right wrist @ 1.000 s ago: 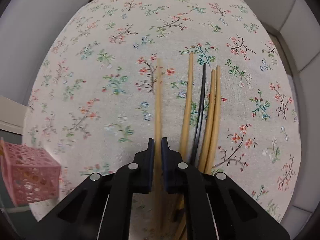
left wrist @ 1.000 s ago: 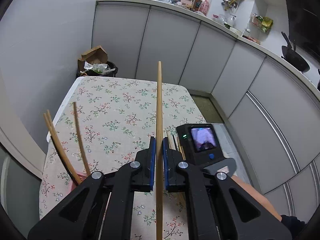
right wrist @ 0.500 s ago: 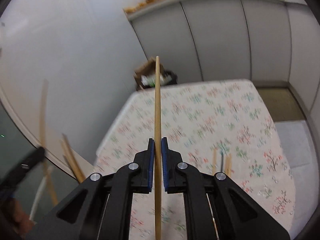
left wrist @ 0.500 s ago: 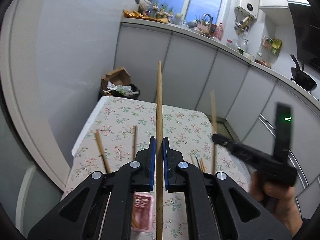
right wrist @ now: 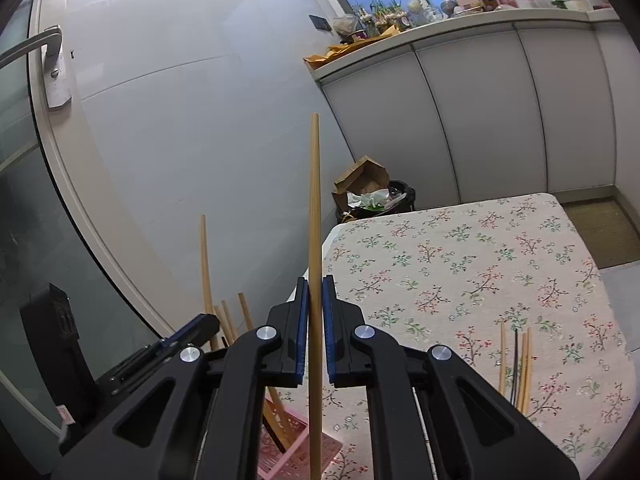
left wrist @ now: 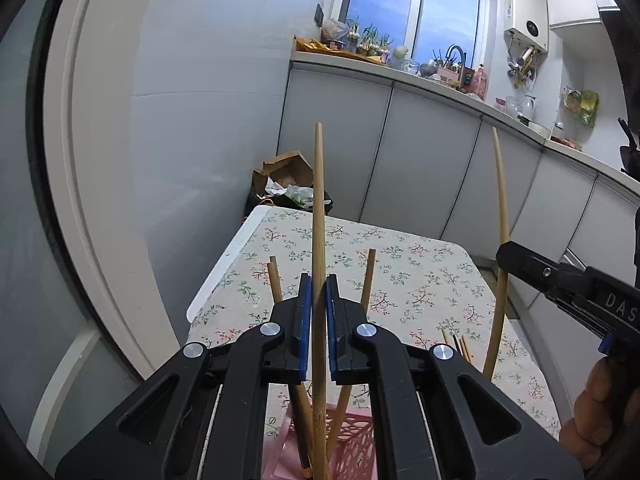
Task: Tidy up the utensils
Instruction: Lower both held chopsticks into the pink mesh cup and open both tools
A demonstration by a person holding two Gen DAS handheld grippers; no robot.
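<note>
My left gripper (left wrist: pixel 318 292) is shut on a wooden chopstick (left wrist: pixel 318 200) that stands upright, its lower end down inside the pink basket (left wrist: pixel 360 448). Other chopsticks (left wrist: pixel 273 278) lean in that basket. My right gripper (right wrist: pixel 315 292) is shut on a second wooden chopstick (right wrist: pixel 315 208), held upright above the basket's (right wrist: pixel 280 452) right edge. In the left wrist view the right gripper (left wrist: pixel 506 254) comes in from the right with its stick (left wrist: pixel 500 208). Several loose chopsticks (right wrist: pixel 516 360), one of them black, lie on the floral tablecloth (right wrist: pixel 460 264).
A bin with a cardboard box (left wrist: pixel 286 184) stands beyond the table's far end. White cabinets (left wrist: pixel 420 152) run along the back and right. A glass door with a white frame (right wrist: pixel 80 208) is close on the left, beside the basket. A hand (left wrist: pixel 600 408) holds the right gripper.
The right gripper lifted its chopstick off the table and swung it upright, toward the basket. The left gripper tilted up and moved over the basket with its stick.
</note>
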